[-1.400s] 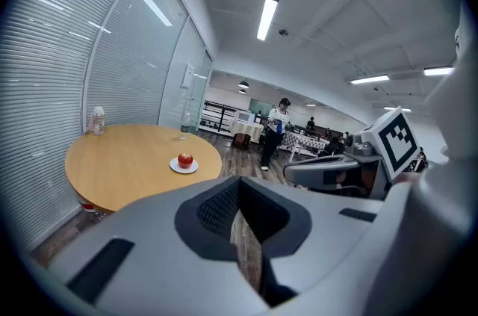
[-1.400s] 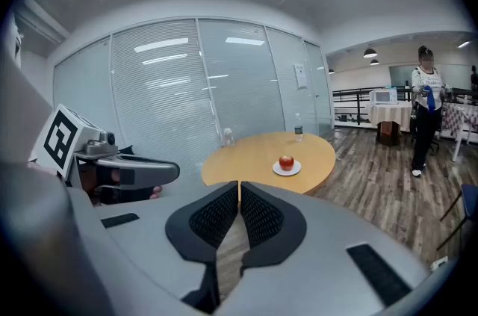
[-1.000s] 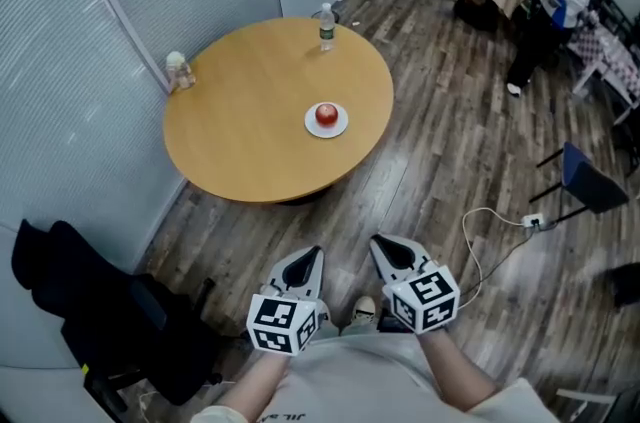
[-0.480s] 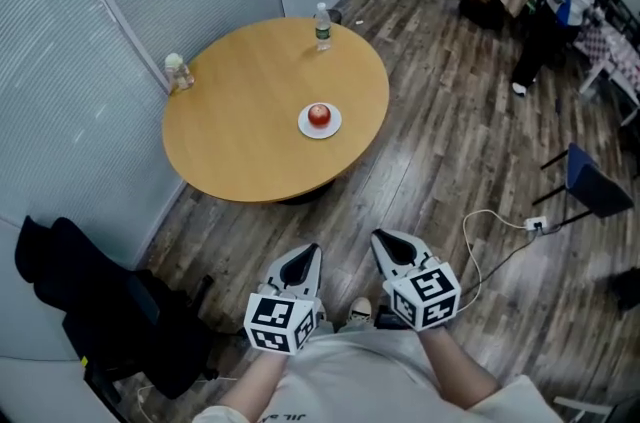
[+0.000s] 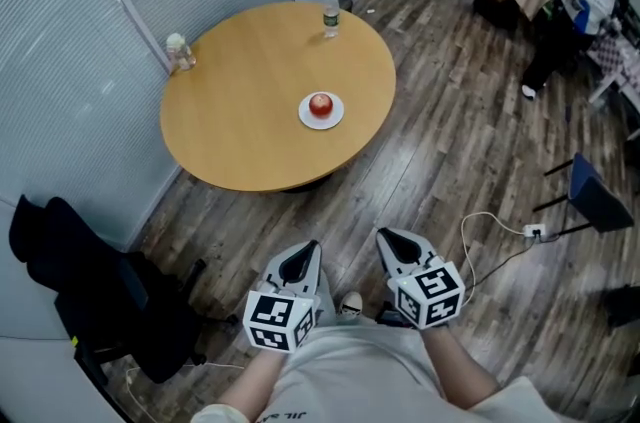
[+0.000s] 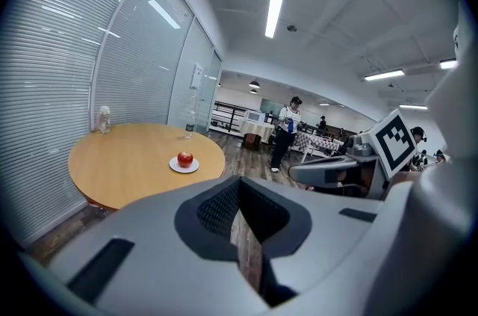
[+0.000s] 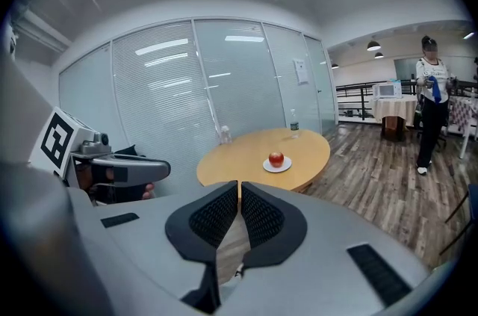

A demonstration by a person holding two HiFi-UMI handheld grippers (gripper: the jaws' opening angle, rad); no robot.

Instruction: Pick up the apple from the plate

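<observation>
Jaws, left gripper (image 5: 306, 257): pressed together, nothing between them.
Jaws, right gripper (image 5: 390, 244): pressed together, empty; just beside the left one, over the wood floor (image 5: 450, 161).
Apple (image 5: 321, 104): red, on a white plate (image 5: 335, 121), well apart from both grippers.
Plate position: right part of the round table (image 5: 240, 121), near its edge.
Bottle (image 5: 330, 13): upright at the table's far edge.
</observation>
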